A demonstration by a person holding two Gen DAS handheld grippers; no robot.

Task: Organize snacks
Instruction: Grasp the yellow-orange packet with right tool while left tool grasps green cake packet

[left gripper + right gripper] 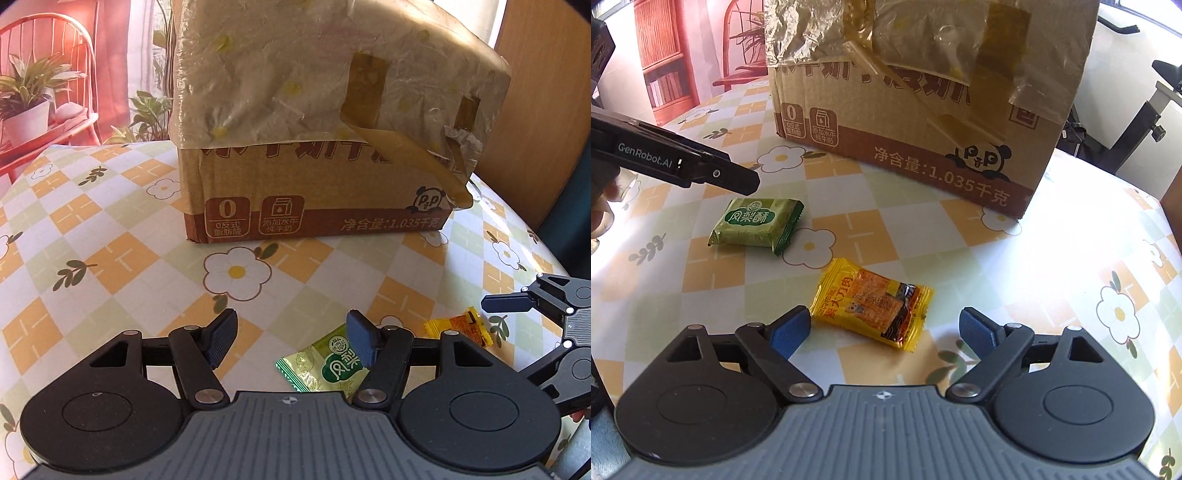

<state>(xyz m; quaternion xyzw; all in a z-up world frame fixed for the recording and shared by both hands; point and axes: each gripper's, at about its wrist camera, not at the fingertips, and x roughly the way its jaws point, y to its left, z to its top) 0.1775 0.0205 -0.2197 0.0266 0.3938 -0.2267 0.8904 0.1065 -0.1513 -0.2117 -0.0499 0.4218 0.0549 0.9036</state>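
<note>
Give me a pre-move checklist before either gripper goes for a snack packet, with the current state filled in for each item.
1. Left gripper open: ok, jaws spread with nothing between them.
2. Right gripper open: ok, jaws apart and empty.
3. Yellow packet lined up with the right gripper: ok, it lies flat on the tablecloth just ahead of the fingertips.
4. Green packet lined up with the left gripper: not ok, it sits off toward the right finger.
5. Packets apart from each other: ok, a gap of tablecloth shows between them.
6. Cardboard box open to receive snacks: cannot tell, its top is out of frame.
</note>
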